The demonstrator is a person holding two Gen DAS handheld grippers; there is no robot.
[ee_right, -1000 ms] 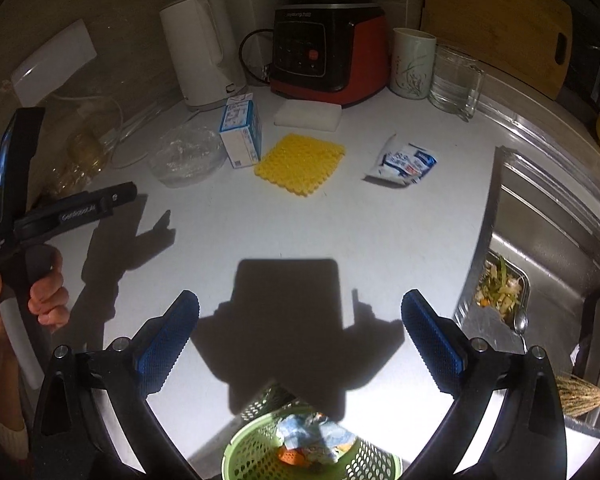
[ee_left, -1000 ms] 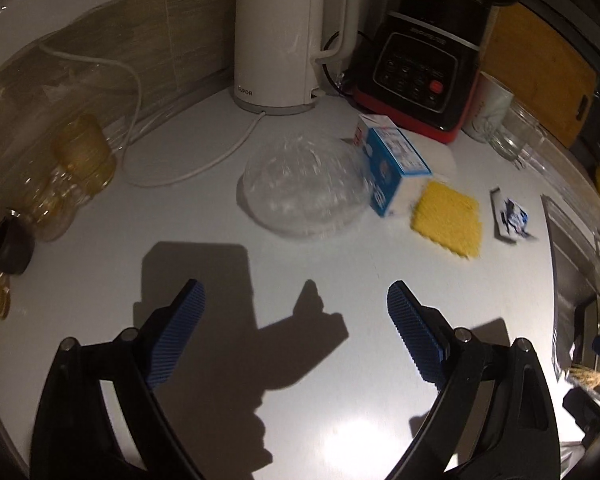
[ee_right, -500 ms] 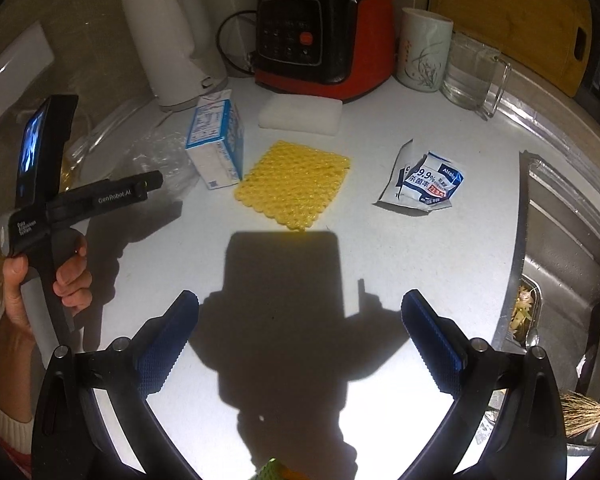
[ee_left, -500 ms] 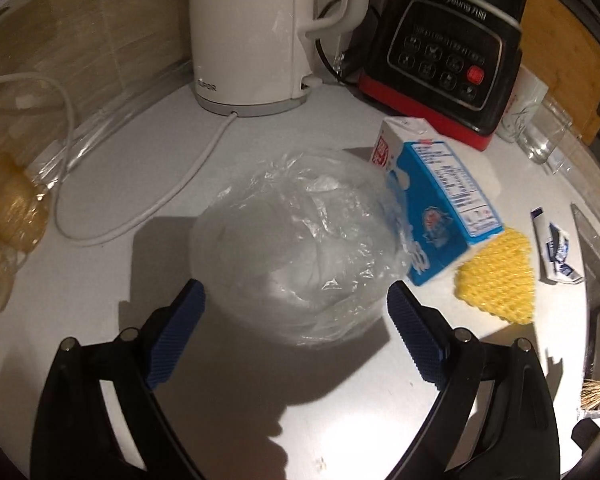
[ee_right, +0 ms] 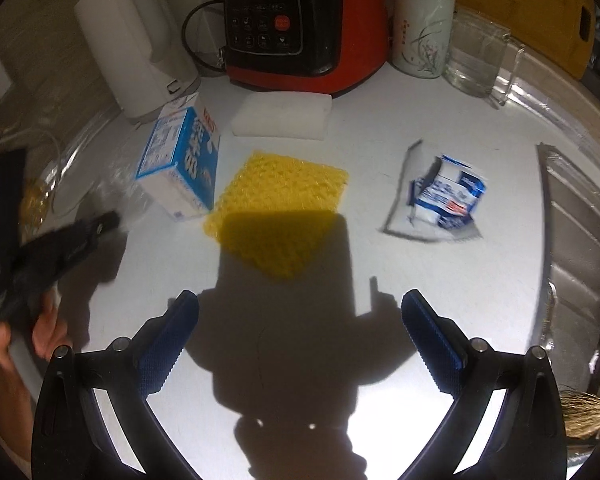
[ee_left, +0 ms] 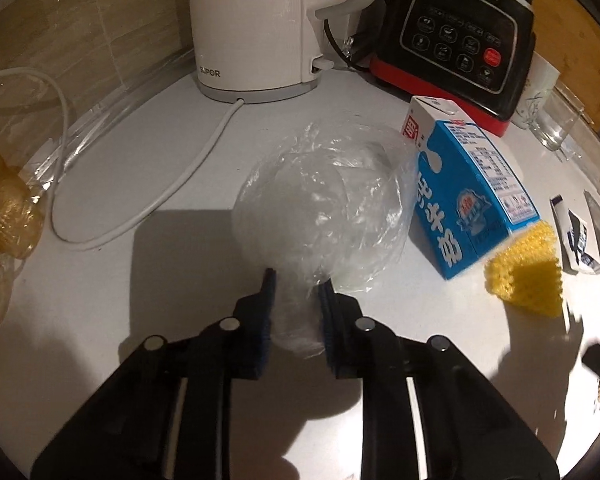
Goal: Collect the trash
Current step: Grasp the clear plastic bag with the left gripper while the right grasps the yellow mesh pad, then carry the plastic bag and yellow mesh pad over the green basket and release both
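Observation:
My left gripper [ee_left: 296,280] is shut on the near edge of a crumpled clear plastic bag [ee_left: 324,204] that lies on the white counter. A blue and white milk carton [ee_left: 464,196] lies just right of the bag, and it also shows in the right wrist view [ee_right: 180,160]. A yellow foam net [ee_right: 280,208] lies in the middle of the counter, with a torn blue and white wrapper [ee_right: 444,196] to its right. My right gripper [ee_right: 300,340] is open and empty, above the counter in front of the net.
A white kettle [ee_left: 260,24] with its cord, a red and black blender base [ee_right: 300,28], a white sponge [ee_right: 284,116], a ceramic cup [ee_right: 420,28] and a glass mug [ee_right: 476,60] stand at the back. A sink [ee_right: 580,240] is at the right.
My left gripper moved forward to the plastic bag and closed on its near edge. My right gripper moved forward toward the yellow net and stayed open; the green basket left its view.

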